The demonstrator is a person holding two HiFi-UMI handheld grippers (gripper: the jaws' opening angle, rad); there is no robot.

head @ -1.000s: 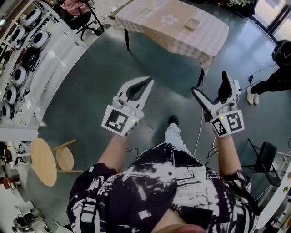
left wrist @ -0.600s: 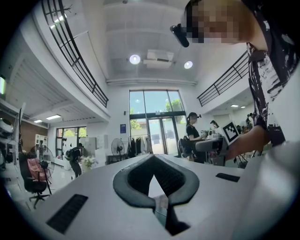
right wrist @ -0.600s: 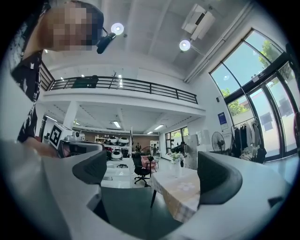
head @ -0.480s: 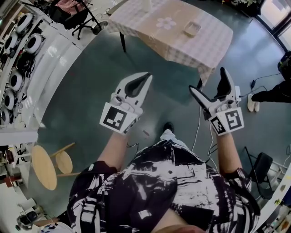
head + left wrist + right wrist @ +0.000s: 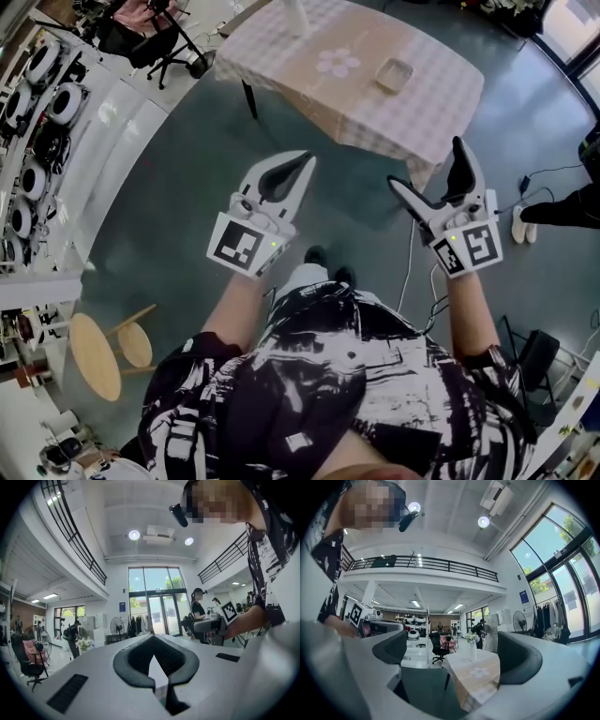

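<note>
The left claw (image 5: 302,167) is pinched shut with nothing in it. The right claw (image 5: 427,164) stands wide open and empty. Both hang in the air above the floor, touching nothing.

Nearest to them, at 12 o'clock, is the bench (image 5: 281,70) under its checked cloth. A small tray (image 5: 393,73) lies toward its 1 o'clock side and a white vase (image 5: 296,14) stands at its far edge.

The cloth's overhanging near corner lies just beyond the right claw. I judge an open jaw could snag it there and drag the tray and vase along, and the tall vase looks easy to tip.

A cable (image 5: 405,272) trails on the floor at 6 o'clock of the right claw — a trip risk, I think.

Open floor spreads from 9 to 11 o'clock as far as the white ledge (image 5: 112,131). At 3 o'clock a person's legs (image 5: 562,208) close off that side.
</note>
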